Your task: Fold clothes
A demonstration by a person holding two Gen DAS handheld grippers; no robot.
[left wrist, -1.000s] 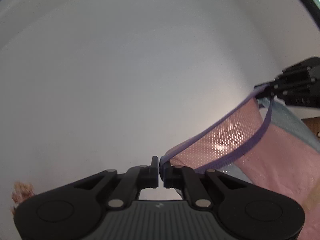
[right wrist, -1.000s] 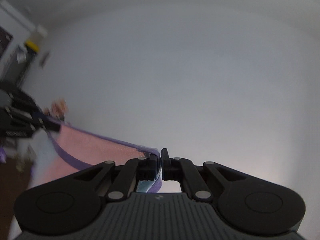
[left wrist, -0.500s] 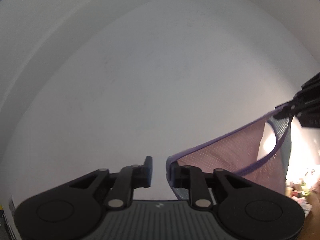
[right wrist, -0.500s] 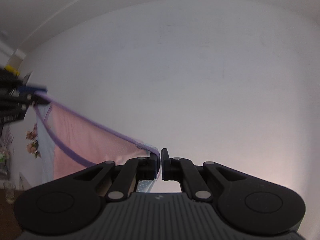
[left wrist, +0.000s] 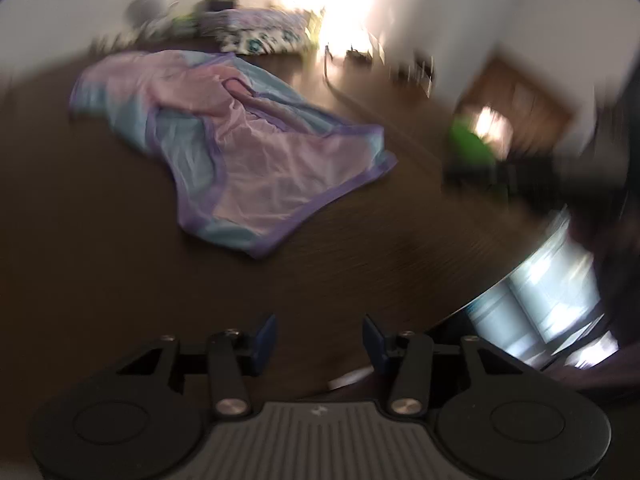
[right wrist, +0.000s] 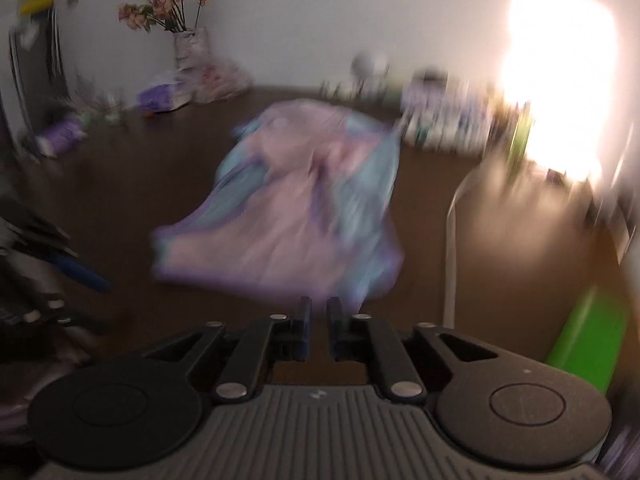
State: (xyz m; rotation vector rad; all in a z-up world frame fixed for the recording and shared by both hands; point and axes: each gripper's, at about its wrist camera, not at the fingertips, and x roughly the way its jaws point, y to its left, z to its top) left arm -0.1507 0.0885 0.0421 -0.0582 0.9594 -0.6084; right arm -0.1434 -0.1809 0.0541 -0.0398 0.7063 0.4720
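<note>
Both tongs empty, garment ahead on the table.

We see the pink and blue garment (left wrist: 248,148) lying crumpled on the dark table (left wrist: 120,264), well ahead of our left gripper (left wrist: 319,340), whose jaws have just been opening and stand apart with nothing between them. Our right gripper (right wrist: 318,322) has also just been opening, its jaws slightly parted and empty; the garment's near edge seems just beyond its tips, though blur makes this uncertain.

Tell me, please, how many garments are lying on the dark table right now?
1: a pink-and-blue garment lies spread on the dark table, ahead of both grippers and touching neither. The views are blurred, so smaller pieces among the far clutter could go unnoticed.
</note>
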